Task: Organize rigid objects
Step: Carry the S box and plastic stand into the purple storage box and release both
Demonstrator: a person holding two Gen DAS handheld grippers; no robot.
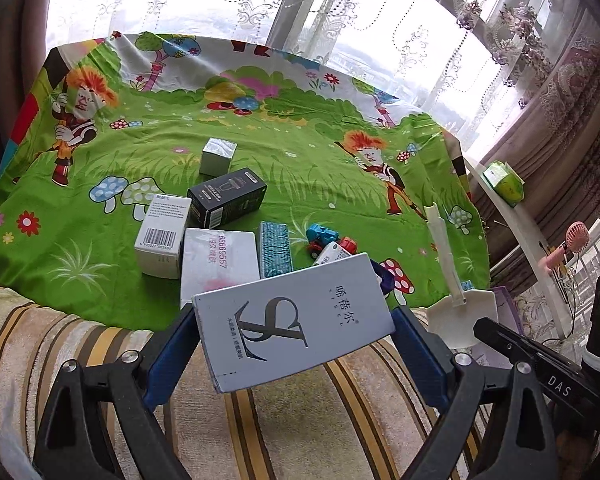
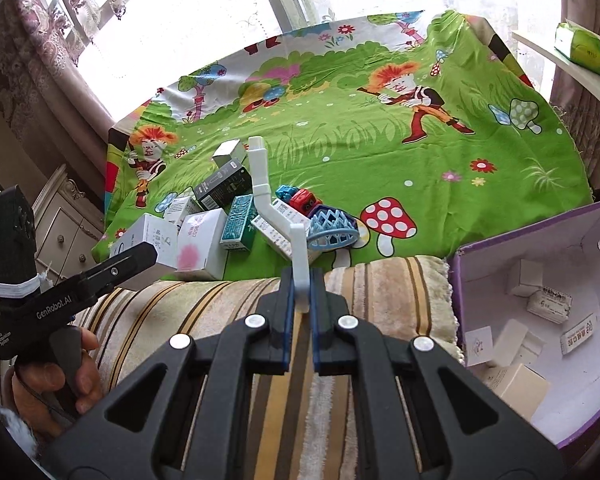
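My left gripper [image 1: 294, 322] is shut on a flat grey box with a large logo [image 1: 292, 320], held tilted above the striped towel. My right gripper [image 2: 302, 280] is shut on the blade end of a white plastic scoop [image 2: 268, 196], whose handle points up and away; the scoop also shows in the left wrist view [image 1: 458, 312]. On the green cartoon cloth lie a black box [image 1: 228, 198], a silver box [image 1: 217, 156], a white barcode box [image 1: 162, 232], a white box with pink print [image 1: 218, 260], a teal box [image 1: 275, 248] and toy cars [image 2: 300, 198].
A purple box [image 2: 540, 232] with a white inside holds several small white boxes at the right. A blue plastic basket [image 2: 334, 228] lies by the toy cars. A striped towel [image 2: 204, 304] covers the near edge. A green tissue pack [image 2: 582, 46] sits on a white shelf.
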